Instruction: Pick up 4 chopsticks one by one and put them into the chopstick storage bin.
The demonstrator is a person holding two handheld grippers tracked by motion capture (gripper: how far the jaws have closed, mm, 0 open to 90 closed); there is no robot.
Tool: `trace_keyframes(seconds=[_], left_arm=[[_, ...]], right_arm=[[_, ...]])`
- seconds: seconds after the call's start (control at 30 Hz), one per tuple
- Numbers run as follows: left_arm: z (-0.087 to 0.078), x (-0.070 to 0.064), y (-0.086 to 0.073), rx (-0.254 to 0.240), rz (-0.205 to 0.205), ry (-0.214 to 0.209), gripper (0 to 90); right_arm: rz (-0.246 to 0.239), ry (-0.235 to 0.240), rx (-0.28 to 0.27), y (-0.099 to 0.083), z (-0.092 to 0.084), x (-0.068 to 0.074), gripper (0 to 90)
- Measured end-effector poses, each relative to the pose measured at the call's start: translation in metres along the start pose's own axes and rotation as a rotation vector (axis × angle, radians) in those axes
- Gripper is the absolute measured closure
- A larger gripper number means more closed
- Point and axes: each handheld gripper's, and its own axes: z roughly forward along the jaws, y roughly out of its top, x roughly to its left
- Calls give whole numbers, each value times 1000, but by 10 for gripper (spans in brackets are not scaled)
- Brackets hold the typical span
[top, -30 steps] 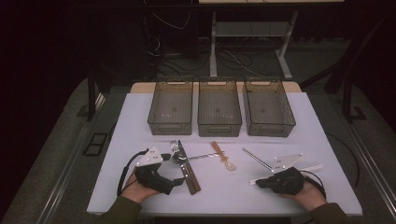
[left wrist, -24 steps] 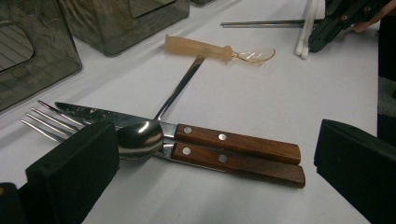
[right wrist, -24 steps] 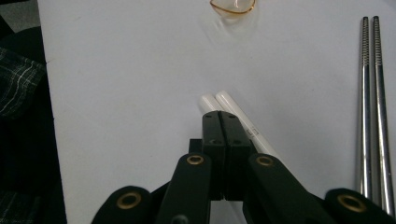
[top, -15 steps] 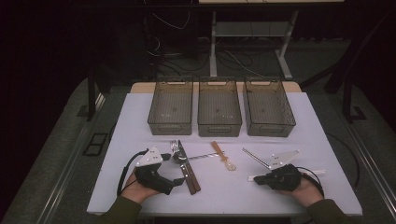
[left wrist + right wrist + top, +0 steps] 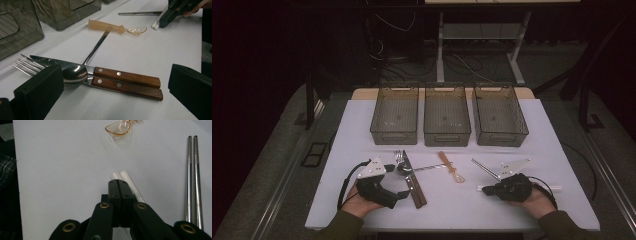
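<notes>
Right tool (image 5: 119, 182) lower, over white chopsticks (image 5: 130, 182).

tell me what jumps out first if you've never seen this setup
Three empty smoky plastic bins stand in a row at the far side of the white table. In front of them lies scattered cutlery, notably a wooden-handled knife and fork under a steel spoon, between the open left tool.
</notes>
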Motion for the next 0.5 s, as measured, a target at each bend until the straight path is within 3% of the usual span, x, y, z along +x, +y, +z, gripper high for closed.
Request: trace_keyframes(seconds=[0.5], left_arm=[[0, 0, 0, 2, 3, -1, 0]], right_arm=[[5, -3, -2, 5, 4, -5, 900]])
